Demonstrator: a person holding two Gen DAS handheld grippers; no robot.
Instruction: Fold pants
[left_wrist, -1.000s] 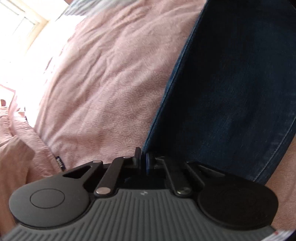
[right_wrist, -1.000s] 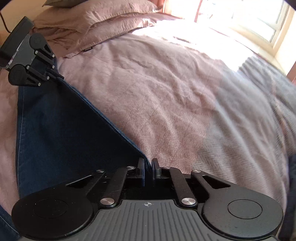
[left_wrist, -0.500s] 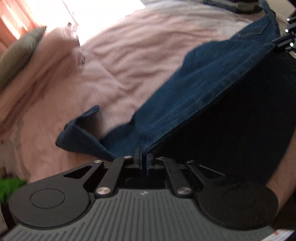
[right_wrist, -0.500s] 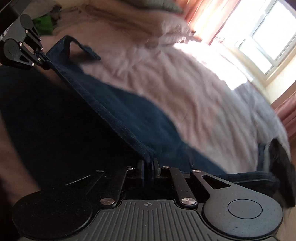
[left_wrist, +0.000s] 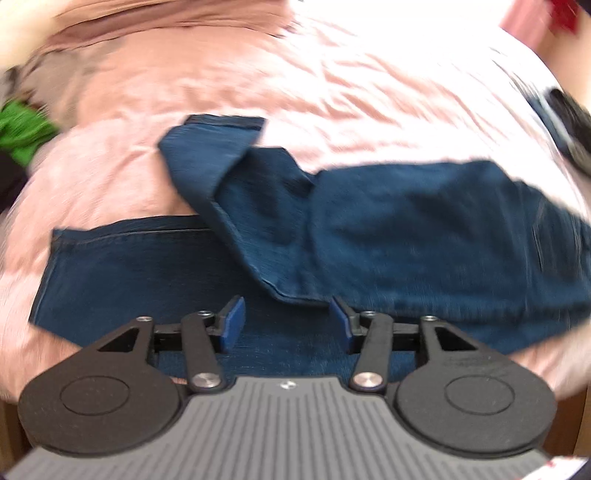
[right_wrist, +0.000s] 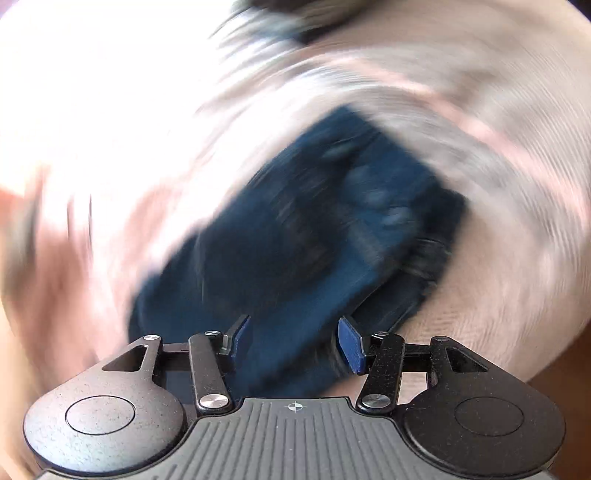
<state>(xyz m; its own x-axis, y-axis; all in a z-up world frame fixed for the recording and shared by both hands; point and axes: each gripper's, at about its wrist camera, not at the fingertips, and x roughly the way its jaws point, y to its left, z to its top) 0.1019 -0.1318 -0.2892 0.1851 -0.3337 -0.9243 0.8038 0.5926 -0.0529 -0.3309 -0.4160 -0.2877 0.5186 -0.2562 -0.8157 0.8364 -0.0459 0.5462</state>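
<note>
Dark blue denim pants (left_wrist: 388, 236) lie on the pink bed cover, one leg end flipped over on itself near the middle. My left gripper (left_wrist: 286, 323) hovers over the near edge of the pants, open, with nothing between its blue pads (left_wrist: 232, 321). The right wrist view is heavily blurred; there the pants (right_wrist: 314, 229) show as a dark blue mass on the bedding. My right gripper (right_wrist: 293, 338) is open above the near end of that mass, holding nothing.
The pink bed cover (left_wrist: 332, 85) spreads all round the pants. Something green (left_wrist: 22, 133) lies at the far left edge of the bed. A dark object (left_wrist: 569, 125) sits at the far right. Pale grey bedding (right_wrist: 498, 92) fills the right wrist view's upper right.
Both grippers were shut on the pants' edge and holding it up; now both are open and the pants have dropped onto the bed. Both views have swung fast.
</note>
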